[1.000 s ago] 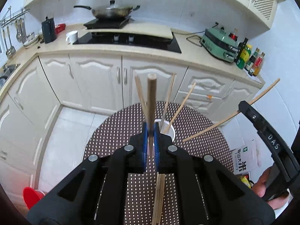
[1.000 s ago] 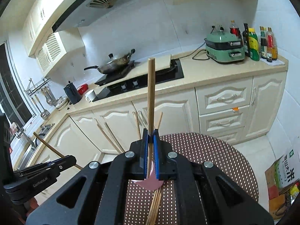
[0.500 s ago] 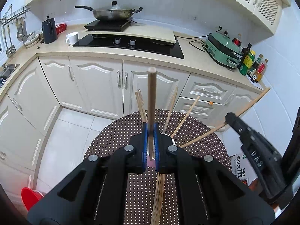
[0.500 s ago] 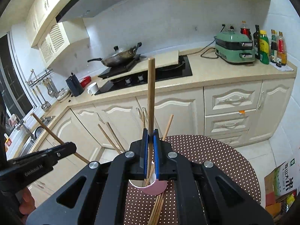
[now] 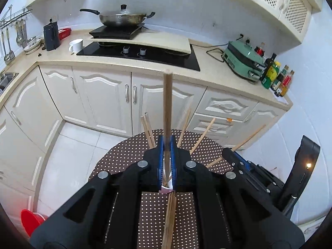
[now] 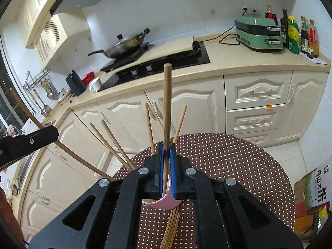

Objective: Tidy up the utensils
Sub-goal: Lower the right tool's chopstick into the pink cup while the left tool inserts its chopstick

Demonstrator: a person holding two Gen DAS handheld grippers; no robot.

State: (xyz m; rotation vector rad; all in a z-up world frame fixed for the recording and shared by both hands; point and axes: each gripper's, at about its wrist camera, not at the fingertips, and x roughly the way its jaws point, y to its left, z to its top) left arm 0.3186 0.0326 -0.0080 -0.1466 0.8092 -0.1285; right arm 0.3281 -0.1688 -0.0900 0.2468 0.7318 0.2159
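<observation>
Plainly, each camera shows what the other cannot. The left wrist view has the left hand-held gripper (image 5: 166, 143) with its blue pads pressed on an upright chopstick (image 5: 167, 103); the right hand-held gripper (image 5: 234, 155) shows beside the pink cup (image 5: 166, 189) on its right, gripping a slanted chopstick (image 5: 249, 138). The right wrist view gives the reverse: the right hand-held gripper (image 6: 166, 147) is clamped on its chopstick (image 6: 167, 103), while the left hand-held gripper (image 6: 31, 141) sits well left of the pink cup (image 6: 164, 202), with its chopstick (image 6: 68, 151) running down toward the cup.

Several loose chopsticks (image 6: 116, 143) stand fanned out of the cup. More chopsticks (image 6: 170, 228) lie flat on the dotted round table (image 6: 228, 161) just in front of the cup. Behind the cup run cream cabinets (image 6: 257, 93) under a counter (image 6: 228, 62) carrying a wok (image 6: 124, 45), a white mug (image 6: 95, 84), a green cooker (image 6: 259, 34) and bottles (image 6: 294, 35).

Each gripper body blocks most of the cup, so only a sliver of rim shows and the chopstick tips inside cannot be made out.
</observation>
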